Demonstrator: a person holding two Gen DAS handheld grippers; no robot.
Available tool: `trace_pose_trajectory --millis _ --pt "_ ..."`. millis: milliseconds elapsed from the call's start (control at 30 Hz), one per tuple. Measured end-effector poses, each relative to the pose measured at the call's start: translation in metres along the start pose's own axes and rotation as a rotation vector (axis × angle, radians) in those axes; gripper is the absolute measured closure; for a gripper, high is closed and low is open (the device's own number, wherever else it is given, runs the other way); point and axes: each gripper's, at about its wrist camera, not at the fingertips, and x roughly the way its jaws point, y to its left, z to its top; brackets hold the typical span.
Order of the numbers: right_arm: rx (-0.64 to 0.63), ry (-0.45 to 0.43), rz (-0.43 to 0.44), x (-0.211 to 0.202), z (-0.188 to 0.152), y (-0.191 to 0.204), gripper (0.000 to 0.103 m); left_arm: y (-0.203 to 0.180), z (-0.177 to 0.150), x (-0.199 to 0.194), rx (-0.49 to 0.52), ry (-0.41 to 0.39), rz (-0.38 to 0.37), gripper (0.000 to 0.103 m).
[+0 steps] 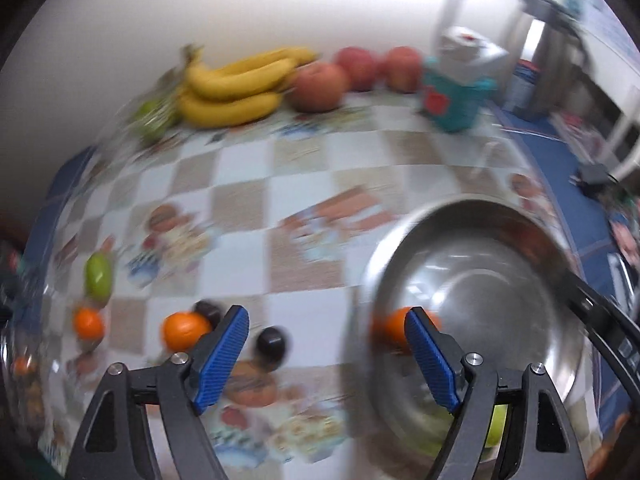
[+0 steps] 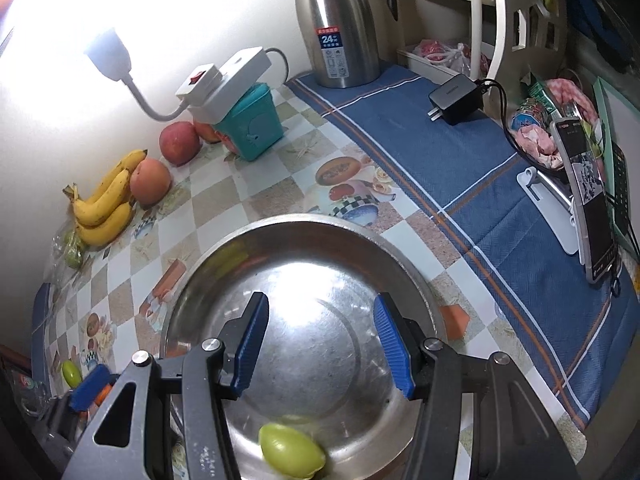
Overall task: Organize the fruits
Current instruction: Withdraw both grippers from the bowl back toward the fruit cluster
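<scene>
A steel bowl [image 2: 404, 264] sits in front of my right gripper [image 2: 320, 344], which is open and empty above it. A green fruit [image 2: 290, 450] lies in the bowl at its near side. In the left wrist view my left gripper [image 1: 326, 354] is open and empty over the tablecloth, beside the bowl's rim [image 1: 372, 264]. Small oranges [image 1: 184, 330], dark plums [image 1: 271, 342] and a green fruit [image 1: 98, 276] lie on the cloth near the left gripper. An orange shape [image 1: 394, 326] shows at the bowl's wall. Bananas [image 1: 232, 88] and peaches [image 1: 318, 86] lie at the wall.
A teal box [image 2: 252, 124] with a white power strip and lamp stands by the wall. A steel thermos [image 2: 340, 24], a black charger [image 2: 456, 98], a phone on a stand [image 2: 588, 200] and food bags stand on the blue cloth to the right.
</scene>
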Motion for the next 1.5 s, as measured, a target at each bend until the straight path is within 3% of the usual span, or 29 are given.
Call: trace_pose_trajectory --millis 233,567,733,867,1000,1400,1500 --pt "-0.034 0.050 0.035 -0.002 -0.008 0.015 0.047 0.042 0.001 -0.011 -0.107 0.026 0.021 0.019" --pt "-0.091 0.082 0.090 -0.008 -0.018 0.037 0.047 0.068 -0.004 -0.009 -0.186 0.077 0.016 0.016" --pt "-0.097 0.108 0.076 0.001 -0.020 0.037 0.047 0.072 -0.009 0.001 -0.205 0.115 0.030 0.002" --pt "-0.113 0.124 0.056 0.008 -0.023 0.037 0.032 0.074 -0.011 0.006 -0.206 0.125 0.044 0.000" --pt "-0.126 0.138 0.043 0.014 -0.025 0.037 0.024 0.074 -0.015 0.014 -0.201 0.150 0.070 0.000" --pt "-0.148 0.148 0.031 0.018 -0.028 0.040 0.022 0.071 -0.019 0.021 -0.188 0.172 0.081 0.000" --pt "-0.154 0.140 0.027 0.018 -0.028 0.041 0.003 0.071 -0.019 0.022 -0.180 0.170 0.080 0.000"
